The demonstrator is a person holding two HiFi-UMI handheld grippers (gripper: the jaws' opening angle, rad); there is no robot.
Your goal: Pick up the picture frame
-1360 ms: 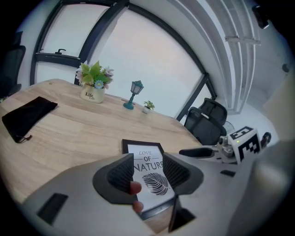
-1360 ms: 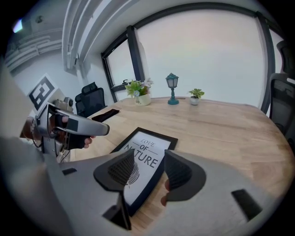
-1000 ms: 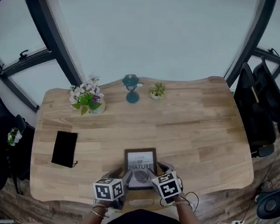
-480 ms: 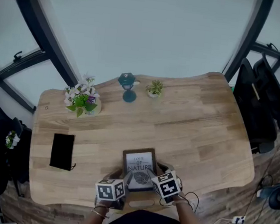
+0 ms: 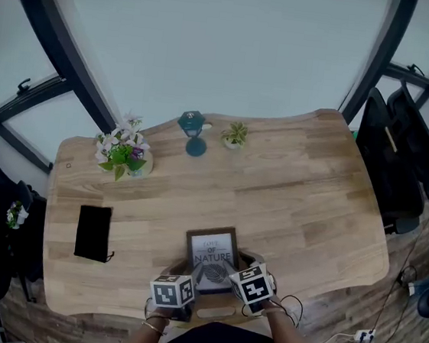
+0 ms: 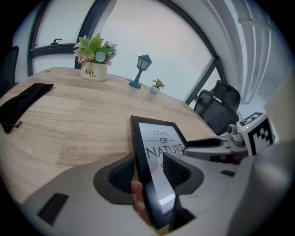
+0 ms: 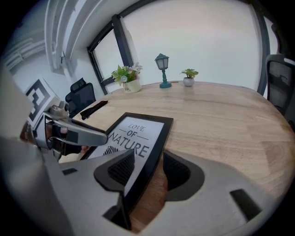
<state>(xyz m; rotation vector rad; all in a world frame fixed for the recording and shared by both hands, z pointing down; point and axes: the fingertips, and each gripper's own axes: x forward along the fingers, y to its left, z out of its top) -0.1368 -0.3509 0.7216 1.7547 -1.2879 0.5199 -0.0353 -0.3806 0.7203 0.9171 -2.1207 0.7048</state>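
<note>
surface: light wooden table [image 5: 298,184], windows behind.
frame: black rectangular picture frame [image 5: 212,256], "love of nature" print, at the table's near edge.
left gripper [image 6: 150,173]: jaws clamped on the frame's left side.
right gripper [image 7: 148,170]: jaws clamped on its right side.
other: flat black pouch [image 5: 93,232] to the left; white flower pot [image 5: 123,153] and teal lamp figurine [image 5: 193,132] at the far edge.

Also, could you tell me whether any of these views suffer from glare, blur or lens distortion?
Head view: sharp, evenly lit, table edges bowed. Left gripper view: heavy fisheye, dark corners, bright reflection low on the picture frame glass. Right gripper view: same fisheye, window bars curved, frame print legible.
</note>
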